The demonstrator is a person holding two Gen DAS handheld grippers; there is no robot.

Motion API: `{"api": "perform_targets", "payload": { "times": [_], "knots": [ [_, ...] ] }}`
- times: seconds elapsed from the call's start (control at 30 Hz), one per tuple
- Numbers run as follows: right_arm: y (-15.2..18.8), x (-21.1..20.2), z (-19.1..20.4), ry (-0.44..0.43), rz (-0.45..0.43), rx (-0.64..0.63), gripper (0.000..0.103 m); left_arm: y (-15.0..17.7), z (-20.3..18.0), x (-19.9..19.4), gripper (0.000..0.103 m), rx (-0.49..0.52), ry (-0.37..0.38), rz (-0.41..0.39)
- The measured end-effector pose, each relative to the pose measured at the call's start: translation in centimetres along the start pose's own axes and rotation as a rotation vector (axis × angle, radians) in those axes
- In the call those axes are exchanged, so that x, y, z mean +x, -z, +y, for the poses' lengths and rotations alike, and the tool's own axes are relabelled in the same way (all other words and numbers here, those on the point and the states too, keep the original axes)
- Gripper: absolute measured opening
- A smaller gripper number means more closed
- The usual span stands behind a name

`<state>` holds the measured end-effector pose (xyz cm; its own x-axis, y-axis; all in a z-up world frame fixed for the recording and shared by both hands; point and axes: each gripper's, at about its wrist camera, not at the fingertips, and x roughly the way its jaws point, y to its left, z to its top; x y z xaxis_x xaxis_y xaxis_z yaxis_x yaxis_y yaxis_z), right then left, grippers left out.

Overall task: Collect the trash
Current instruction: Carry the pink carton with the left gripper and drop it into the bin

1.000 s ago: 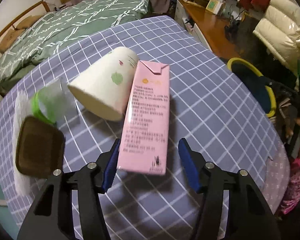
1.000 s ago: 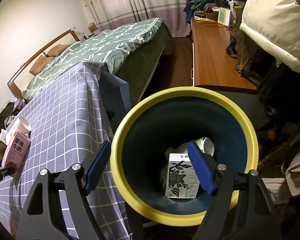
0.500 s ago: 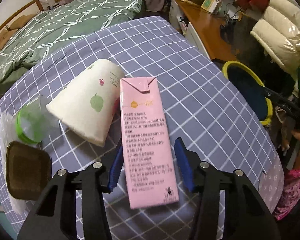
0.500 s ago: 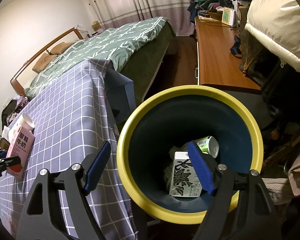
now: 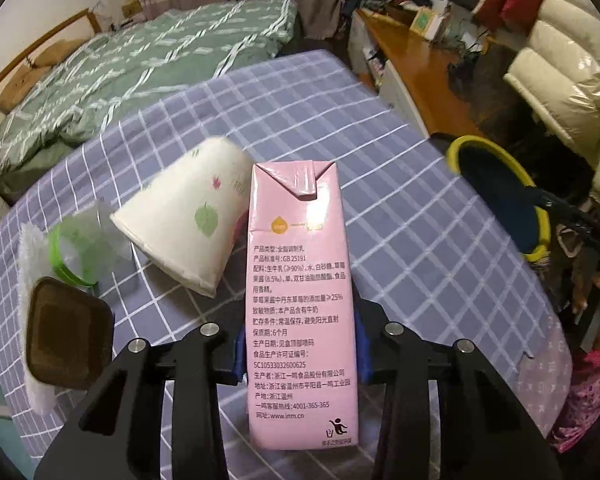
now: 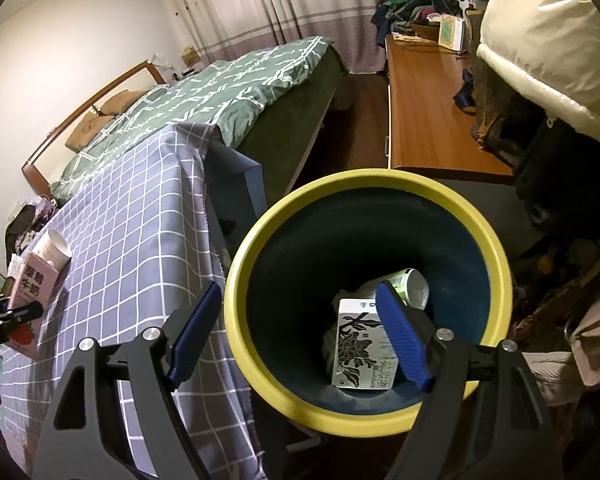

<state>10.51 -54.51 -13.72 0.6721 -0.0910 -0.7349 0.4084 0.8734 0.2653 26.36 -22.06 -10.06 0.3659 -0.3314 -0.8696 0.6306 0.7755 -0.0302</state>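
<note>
Left claw (image 5: 300, 354) clamps the pink carton (image 5: 300, 300) beside a toppled paper cup (image 5: 188, 220); right claw (image 6: 298, 336) gapes over the bin (image 6: 364, 412).

- pink carton (image 5: 302, 304), black print
- cream cup (image 5: 188, 220), green leaf, at its ten o'clock
- purple tablecloth (image 5: 420, 216), white grid
- yellow-rimmed navy bin (image 6: 364, 184)

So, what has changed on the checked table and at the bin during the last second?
The left claw has just been closing and now clamps the pink milk carton, whose far end has swung away from the paper cup. The right claw stays open above the yellow-rimmed bin; the cup and bin contents are unchanged.
</note>
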Motion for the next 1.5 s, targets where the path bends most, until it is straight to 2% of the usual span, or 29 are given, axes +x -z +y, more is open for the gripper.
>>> {"api": "perform_targets", "payload": {
  "times": [0.17, 0.37, 0.57, 0.87, 0.97, 1.03, 1.07, 1.27, 1.33, 1.5],
  "knots": [
    [0.4, -1.5, -1.1, 0.007, -0.023, 0.002, 0.075, -0.9, -4.3, -2.8, 0.039, 0.084, 0.046, -0.051],
    [0.9, -4.0, -4.1, 0.055, -0.064, 0.028, 0.075, -3.4, -11.1, -3.1, 0.039, 0.188, 0.127, -0.078],
    [1.7, -6.2, -7.3, 0.103, -0.091, 0.055, 0.075, -7.1, -17.5, -0.2, 0.039, 0.239, 0.222, -0.056],
    [2.4, -7.4, -10.1, 0.12, -0.102, 0.091, 0.075, -10.7, -25.9, 5.3, 0.04, 0.281, 0.271, -0.015],
    [2.6, -7.5, -10.5, 0.123, -0.099, 0.102, 0.075, -11.6, -26.9, 7.0, 0.044, 0.261, 0.269, -0.017],
    [2.7, -7.5, -10.7, 0.125, -0.098, 0.107, 0.075, -12.2, -27.0, 7.3, 0.077, 0.236, 0.266, -0.038],
    [2.7, -7.5, -10.7, 0.123, -0.096, 0.11, 0.075, -12.6, -26.7, 7.2, 0.08, 0.222, 0.262, -0.061],
    [2.6, -7.2, -9.8, 0.107, -0.092, 0.098, 0.076, -12.2, -24.0, 3.6, 0.084, 0.166, 0.264, -0.143],
    [2.6, -7.0, -9.3, 0.099, -0.091, 0.091, 0.077, -11.0, -22.5, 1.5, 0.089, 0.149, 0.25, -0.182],
    [2.8, -6.5, -7.7, 0.084, -0.08, 0.064, 0.078, -6.6, -17.7, -4.4, 0.094, 0.082, 0.202, -0.286]
  ]
}}
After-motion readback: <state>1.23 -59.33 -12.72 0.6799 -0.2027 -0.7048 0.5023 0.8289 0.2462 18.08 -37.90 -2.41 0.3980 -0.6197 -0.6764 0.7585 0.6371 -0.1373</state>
